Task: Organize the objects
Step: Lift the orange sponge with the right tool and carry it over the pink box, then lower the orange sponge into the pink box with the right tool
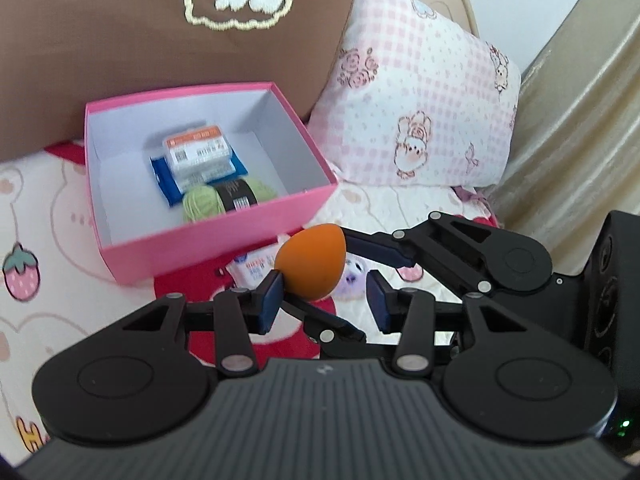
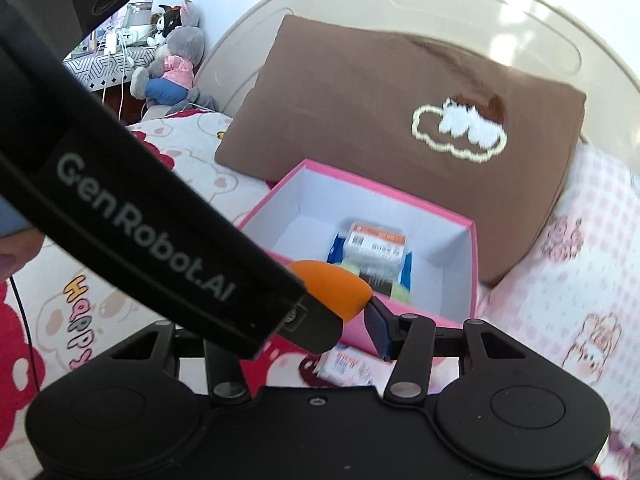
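An orange egg-shaped sponge (image 1: 312, 264) (image 2: 332, 284) hangs above the bedsheet, just in front of the open pink box (image 1: 216, 236) (image 2: 474, 264). My right gripper (image 1: 320, 270) (image 2: 326, 320) reaches in from the right and is shut on the sponge, one finger above it and one below. My left gripper (image 1: 325, 302) stands open: its left pad (image 1: 269, 300) is against the sponge, while its right pad is apart from it. In the right wrist view the left gripper's black body (image 2: 160, 240) hides my right gripper's left finger. Inside the box lie an orange-labelled case (image 1: 198, 148), a blue packet (image 1: 164, 180) and green yarn (image 1: 200, 202).
A small tissue packet (image 1: 256, 268) (image 2: 348, 364) lies on the sheet under the grippers. A brown pillow (image 1: 120, 40) (image 2: 360, 100) stands behind the box, with a pink checked pillow (image 1: 420, 100) to its right. A grey plush toy (image 2: 172, 64) sits far left by the curved headboard (image 2: 480, 8).
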